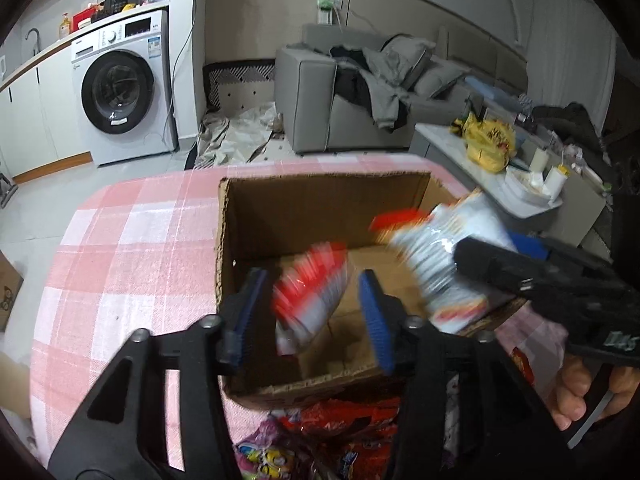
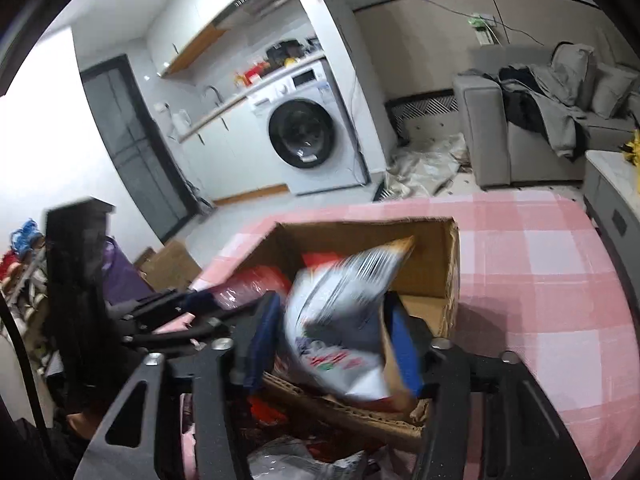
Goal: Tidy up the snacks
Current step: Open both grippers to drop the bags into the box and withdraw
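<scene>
My left gripper (image 1: 310,316) stands wide, a blurred red-white packet (image 1: 310,300) loose between its pads. My right gripper (image 2: 334,334) clamps a white bag (image 2: 340,320) over the cardboard box (image 1: 320,196), centre frame. Risk: either snack could snag the rim and land outside.

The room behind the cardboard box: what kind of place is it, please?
Probably a small home flat with kitchen and living area joined: a white front-loading washing machine under a counter, a grey fabric sofa, and a pink checked tablecloth.
</scene>
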### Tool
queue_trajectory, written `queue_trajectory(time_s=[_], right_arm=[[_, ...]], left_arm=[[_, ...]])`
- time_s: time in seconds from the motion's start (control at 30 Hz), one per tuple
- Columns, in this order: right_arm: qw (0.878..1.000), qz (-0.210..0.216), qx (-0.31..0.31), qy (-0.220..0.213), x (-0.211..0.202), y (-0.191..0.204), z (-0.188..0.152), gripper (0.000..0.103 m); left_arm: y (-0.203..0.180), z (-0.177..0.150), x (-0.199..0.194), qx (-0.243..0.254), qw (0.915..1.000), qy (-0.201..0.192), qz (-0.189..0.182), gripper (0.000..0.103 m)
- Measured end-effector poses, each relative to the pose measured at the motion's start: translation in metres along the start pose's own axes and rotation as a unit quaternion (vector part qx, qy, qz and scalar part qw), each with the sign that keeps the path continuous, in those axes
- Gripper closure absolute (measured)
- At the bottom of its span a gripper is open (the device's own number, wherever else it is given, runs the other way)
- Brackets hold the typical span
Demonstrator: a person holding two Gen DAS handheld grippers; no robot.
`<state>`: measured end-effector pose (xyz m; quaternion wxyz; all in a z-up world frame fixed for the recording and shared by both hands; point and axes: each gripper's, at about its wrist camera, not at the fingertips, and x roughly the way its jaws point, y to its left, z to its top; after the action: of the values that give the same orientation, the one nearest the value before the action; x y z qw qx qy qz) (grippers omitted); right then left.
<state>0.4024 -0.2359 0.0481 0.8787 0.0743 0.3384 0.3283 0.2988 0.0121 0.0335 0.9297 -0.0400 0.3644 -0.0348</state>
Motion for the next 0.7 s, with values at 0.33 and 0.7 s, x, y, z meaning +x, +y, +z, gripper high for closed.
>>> queue_trajectory(time_s=[0.33,0.7], right_arm=[[0.999,-0.019,0.0,-0.037,-0.056,-0.002,-0.006,0.001],[0.998,-0.02,-0.012,-0.057,-0.103,0.013,-0.046,0.0]], left_arm=[[0.002,-0.02,-0.05,-0.015,0.9989,-0.044,-0.001,0.001],[0.014,-0.074,-0.113,-0.026,0.9965,-0.076,0.025,0.001]])
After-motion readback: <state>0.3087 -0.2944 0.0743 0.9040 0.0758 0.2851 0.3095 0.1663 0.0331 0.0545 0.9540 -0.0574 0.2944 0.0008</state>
